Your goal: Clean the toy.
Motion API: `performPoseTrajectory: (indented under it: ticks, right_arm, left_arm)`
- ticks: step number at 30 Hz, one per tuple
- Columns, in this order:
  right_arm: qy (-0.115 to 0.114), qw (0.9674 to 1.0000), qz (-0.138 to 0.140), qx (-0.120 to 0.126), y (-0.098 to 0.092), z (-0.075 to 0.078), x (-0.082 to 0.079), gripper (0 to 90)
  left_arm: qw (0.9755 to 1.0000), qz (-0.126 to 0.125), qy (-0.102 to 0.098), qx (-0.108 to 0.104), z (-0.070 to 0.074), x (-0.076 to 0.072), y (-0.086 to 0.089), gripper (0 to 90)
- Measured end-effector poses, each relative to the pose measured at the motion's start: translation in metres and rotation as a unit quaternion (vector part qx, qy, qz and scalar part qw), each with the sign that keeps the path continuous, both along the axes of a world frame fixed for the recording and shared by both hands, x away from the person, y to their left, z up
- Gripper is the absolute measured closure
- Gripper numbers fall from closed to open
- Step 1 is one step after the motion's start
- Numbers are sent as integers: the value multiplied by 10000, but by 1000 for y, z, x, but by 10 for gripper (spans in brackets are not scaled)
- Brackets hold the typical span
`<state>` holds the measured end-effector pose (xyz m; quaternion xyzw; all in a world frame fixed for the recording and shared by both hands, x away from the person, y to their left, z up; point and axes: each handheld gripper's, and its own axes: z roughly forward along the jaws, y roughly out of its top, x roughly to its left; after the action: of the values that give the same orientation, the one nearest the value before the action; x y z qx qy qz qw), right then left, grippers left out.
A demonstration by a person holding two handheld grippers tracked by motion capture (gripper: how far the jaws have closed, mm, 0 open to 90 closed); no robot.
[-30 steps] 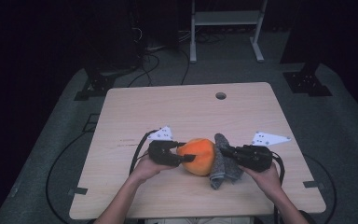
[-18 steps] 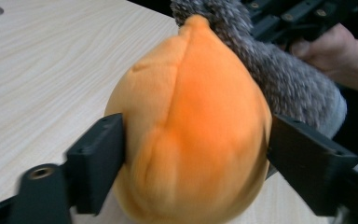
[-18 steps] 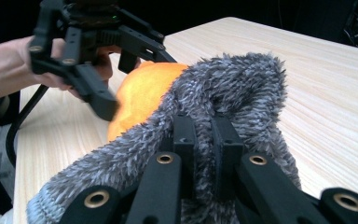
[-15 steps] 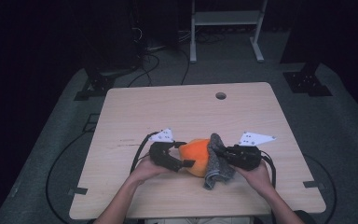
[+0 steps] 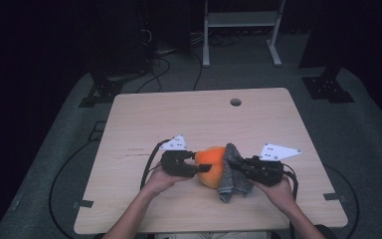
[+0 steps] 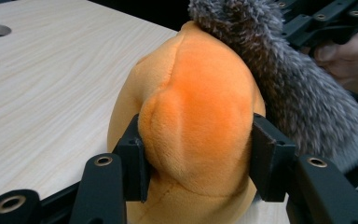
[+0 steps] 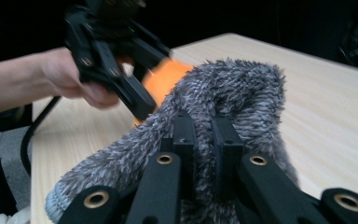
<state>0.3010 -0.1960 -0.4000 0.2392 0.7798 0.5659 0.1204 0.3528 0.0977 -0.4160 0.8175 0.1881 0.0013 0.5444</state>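
Two tongs work near my bench's (image 5: 129, 129) front edge: my left tongs (image 6: 196, 154), having just closed, squeeze the orange plush (image 6: 196, 116); my right tongs (image 7: 204, 140) are pinched tight on the grey fuzzy sock (image 7: 233, 88) draped against it.

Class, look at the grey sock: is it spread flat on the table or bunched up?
Bunched up. The grey sock is pinched in a fold by the right gripper and drapes against the orange plush.
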Motion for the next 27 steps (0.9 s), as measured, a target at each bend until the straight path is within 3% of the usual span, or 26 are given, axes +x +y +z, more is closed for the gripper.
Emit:
performPoseTrajectory:
  ticks: [2,4,8,11,14,17,19,24,27]
  right_arm:
    - [-75,9998,-46,-157,6,-4,1,820]
    - [84,9999,-42,-126,5,-13,5,820]
    - [294,9989,-43,-374,-2,-24,4,816]
    - [192,9997,29,-133,-4,-15,0,816]
    - [41,9999,-43,-150,-1,-6,5,817]
    - [106,9993,-86,-342,1,-13,12,818]
    - [169,9992,-155,-328,-1,-19,13,819]
    - [186,9995,-163,-198,-3,-18,8,819]
    - [210,9995,-100,-205,0,-22,6,820]
  left_arm:
    - [10000,70,40,18,-1,2,3,484]
    - [9998,146,140,-19,-2,6,7,484]
    - [9997,174,178,-85,-3,7,10,483]
    - [9997,145,179,-90,-3,7,6,483]
    - [9998,126,112,-47,-2,5,2,473]
    - [9998,98,150,5,-6,6,1,317]
    - [9998,121,133,-49,-8,7,0,278]
    - [9996,284,46,-23,-11,5,-3,377]
    - [9988,462,173,-69,-11,8,0,416]
